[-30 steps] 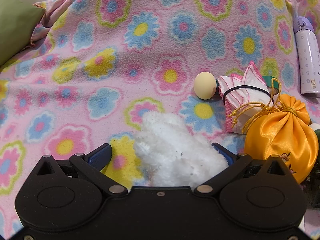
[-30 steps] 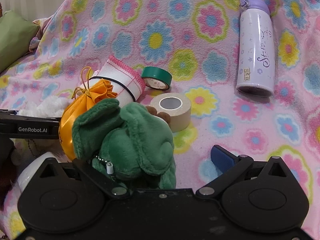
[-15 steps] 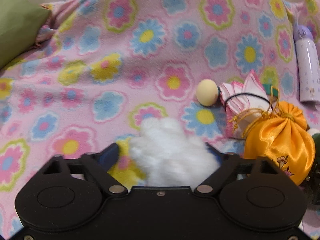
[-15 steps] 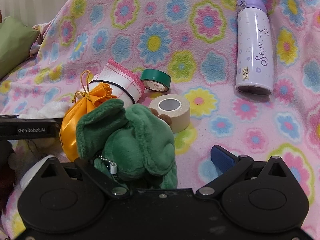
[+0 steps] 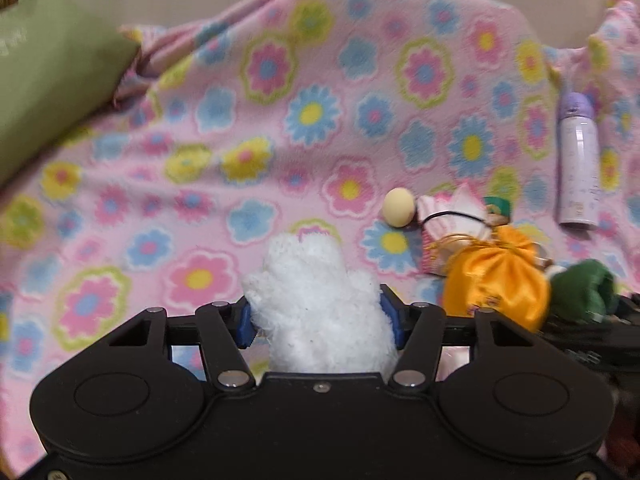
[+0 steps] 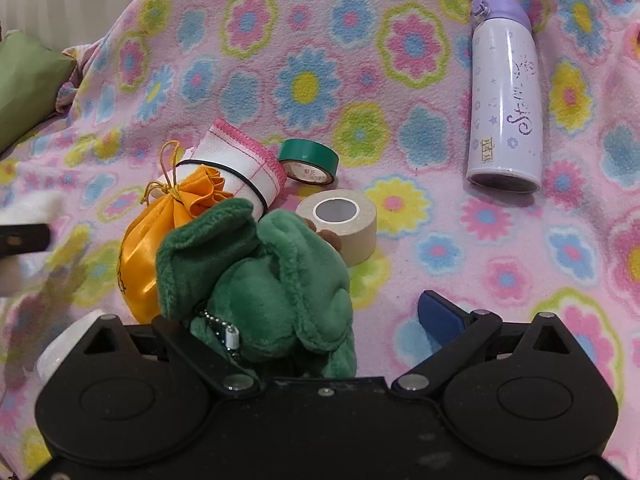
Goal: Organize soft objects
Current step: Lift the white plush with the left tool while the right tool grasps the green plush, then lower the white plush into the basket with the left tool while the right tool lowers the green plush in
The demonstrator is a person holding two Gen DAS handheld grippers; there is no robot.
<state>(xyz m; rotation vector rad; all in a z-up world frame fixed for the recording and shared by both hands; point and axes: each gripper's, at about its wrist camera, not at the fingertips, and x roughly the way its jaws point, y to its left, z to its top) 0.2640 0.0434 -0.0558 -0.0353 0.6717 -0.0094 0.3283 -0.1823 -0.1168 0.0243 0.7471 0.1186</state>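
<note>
White plush toy (image 5: 320, 304) sits closest to the left camera, pinched between the blue pads of the left hand-held gripper (image 5: 318, 320), whose fingers press into its fluffy sides. Nearest the right camera, a green plush toy (image 6: 260, 280) with a small ball chain lies against the left finger of the right hand-held gripper (image 6: 320, 320); that gripper's fingers are spread wide, the right blue pad (image 6: 438, 316) well apart from the toy and over the bare blanket (image 6: 500, 240). Just behind the green toy rests an orange drawstring pouch (image 6: 140, 248), touching it. Behind the pouch lies a rolled white cloth with pink trim (image 6: 236, 164), bound by a black band. A beige tape roll (image 6: 344, 224) sits just beside the green toy, and a green tape roll (image 6: 308, 160) lies next to the cloth roll. A pale yellow ball (image 5: 398, 207) rests against the cloth's other end. Farther back on the right, a lavender bottle (image 6: 506, 92) lies on its side. A green cushion (image 5: 44, 80) sits at the far left edge.
</note>
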